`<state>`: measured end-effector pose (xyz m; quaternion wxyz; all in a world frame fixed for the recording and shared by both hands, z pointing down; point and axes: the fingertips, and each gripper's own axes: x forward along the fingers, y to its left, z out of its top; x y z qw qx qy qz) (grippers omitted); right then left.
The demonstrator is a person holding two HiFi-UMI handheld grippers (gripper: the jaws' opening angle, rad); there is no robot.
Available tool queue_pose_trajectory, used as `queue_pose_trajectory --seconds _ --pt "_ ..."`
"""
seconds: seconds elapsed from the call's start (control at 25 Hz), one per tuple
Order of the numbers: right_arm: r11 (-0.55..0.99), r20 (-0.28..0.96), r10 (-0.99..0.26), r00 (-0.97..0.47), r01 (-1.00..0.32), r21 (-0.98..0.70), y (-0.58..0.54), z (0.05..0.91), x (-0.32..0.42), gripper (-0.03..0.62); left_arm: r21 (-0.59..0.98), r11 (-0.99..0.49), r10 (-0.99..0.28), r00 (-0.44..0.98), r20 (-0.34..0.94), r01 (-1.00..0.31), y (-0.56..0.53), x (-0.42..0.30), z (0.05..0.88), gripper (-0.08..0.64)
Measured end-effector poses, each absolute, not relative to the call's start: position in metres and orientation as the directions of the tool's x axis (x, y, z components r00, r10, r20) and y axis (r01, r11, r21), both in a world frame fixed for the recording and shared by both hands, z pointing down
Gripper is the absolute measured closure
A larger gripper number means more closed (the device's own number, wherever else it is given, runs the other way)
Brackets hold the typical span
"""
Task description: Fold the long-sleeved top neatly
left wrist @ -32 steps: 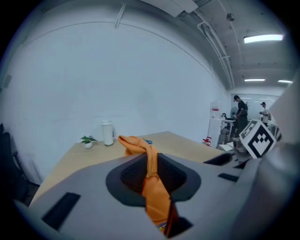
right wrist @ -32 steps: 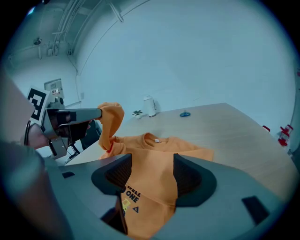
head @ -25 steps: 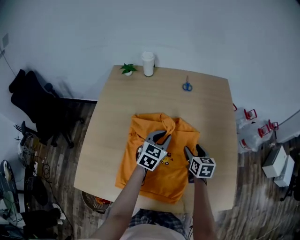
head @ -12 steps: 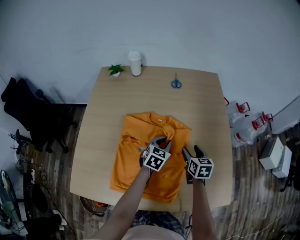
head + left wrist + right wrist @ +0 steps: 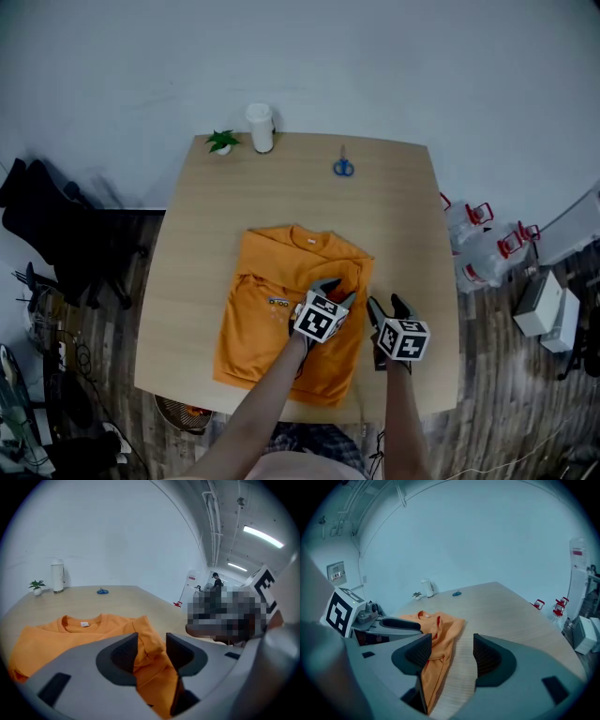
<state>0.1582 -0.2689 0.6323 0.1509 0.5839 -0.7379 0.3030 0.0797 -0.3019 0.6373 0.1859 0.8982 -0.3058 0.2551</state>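
Top (image 5: 281, 319) is lying partly folded on the surface (image 5: 394, 216), in the lower middle of the head view. It is orange, and its neck is pointing to the upper edge of the frame. Its right side is lying folded in toward the middle.

The left tool (image 5: 151, 640) is sitting over that folded part, near the top's right edge. Its jaws have just been opening, and now they are standing a little apart. A bump of orange cloth is sitting between them, but the pads are not squeezing it.

The right tool (image 5: 452, 645) is hanging just beside the top's right edge, to the lower right of the left tool. Its jaws are standing wide and are holding nothing. Bare wood is showing between them, and the cloth's edge is lying by the jaw at the frame's left.

Scissors (image 5: 343, 168), a cup (image 5: 261, 127) and a plant (image 5: 222, 142) are sitting along the far edge of the surface, well apart from the top.
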Motion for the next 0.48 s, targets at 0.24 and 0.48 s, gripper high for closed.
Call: queue_pose_trajectory --seconds 0.24,0.48 --pt "0.142 0.563 -0.776 -0.286 -0.948 -0.285 -0.275 0.631 0.153 0.321 0.207 -0.717 -0.483 0.688 0.541 -0.666 -0.299 0.063 0.631 0.264" --pt "0.175 0.543 -0.779 -0.314 -0.94 -0.292 -0.282 0.623 0.14 0.308 0.203 -0.651 -0.552 0.64 0.535 -0.732 -0.306 0.026 0.624 0.187"
